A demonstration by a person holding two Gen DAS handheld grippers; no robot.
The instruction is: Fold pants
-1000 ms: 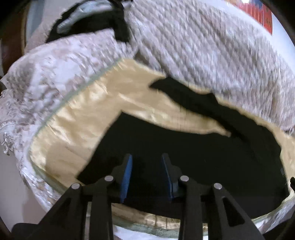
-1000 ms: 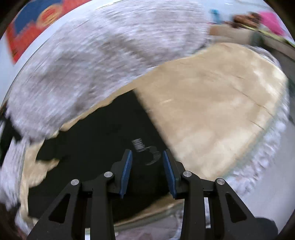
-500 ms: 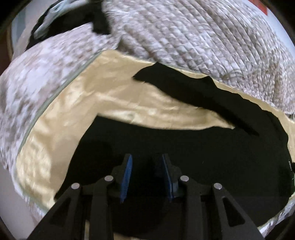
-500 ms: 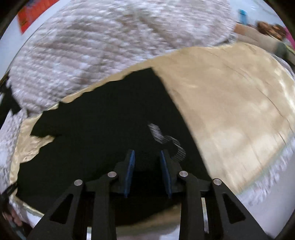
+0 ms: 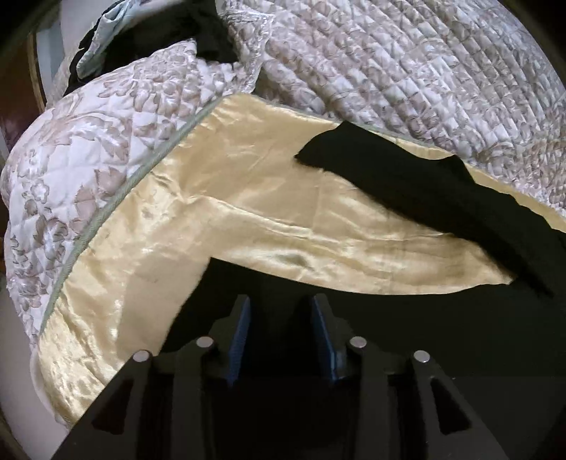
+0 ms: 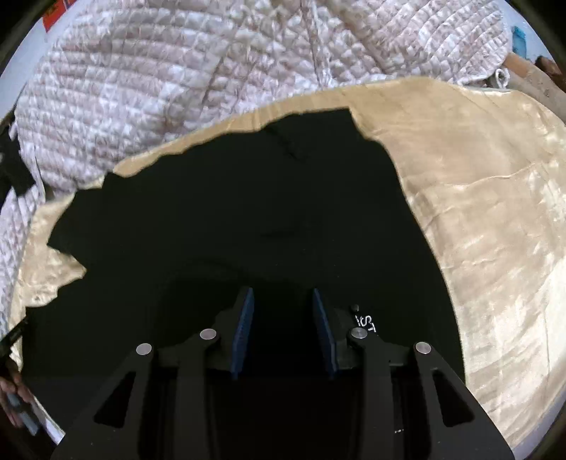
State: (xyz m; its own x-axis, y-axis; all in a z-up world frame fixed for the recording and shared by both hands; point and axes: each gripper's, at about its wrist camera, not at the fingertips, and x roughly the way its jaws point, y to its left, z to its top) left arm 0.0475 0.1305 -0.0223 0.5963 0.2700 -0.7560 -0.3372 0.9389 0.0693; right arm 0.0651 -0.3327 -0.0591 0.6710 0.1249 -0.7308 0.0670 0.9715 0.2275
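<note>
Bed: cream satin sheet (image 5: 219,212) spread flat, with a quilted floral cover (image 5: 406,70) bunched along the far side and a pillow at the far left
Left gripper (image 5: 281,331): jaws part open and just widened, low over the near left part of the black cloth; nothing is pinched between the blue pads (image 5: 237,332) as far as the dark lets me see
Right gripper (image 6: 283,329): jaws part open, also just widened, nothing held; it hangs over the near right part beside small white lettering (image 6: 366,322)
Pants (image 5: 389,318): black, lying flat on the sheet close to the near edge, one leg stretched left under the left gripper, the other leg (image 5: 406,177) angled off toward the far left so a wedge of satin shows between them
Look: matte, no sheen, edges rumpled, wide end at the right in the right wrist view
Handling, my judgement: light, limp cloth that will sag and crease; likely to slide easily on satin
Where to grip, my judgement: pinch both layers at an edge, waistband corner on the right and hem on the left, not the middle
Far left: other dark clothing (image 5: 208,32) heaped on the pillow
</note>
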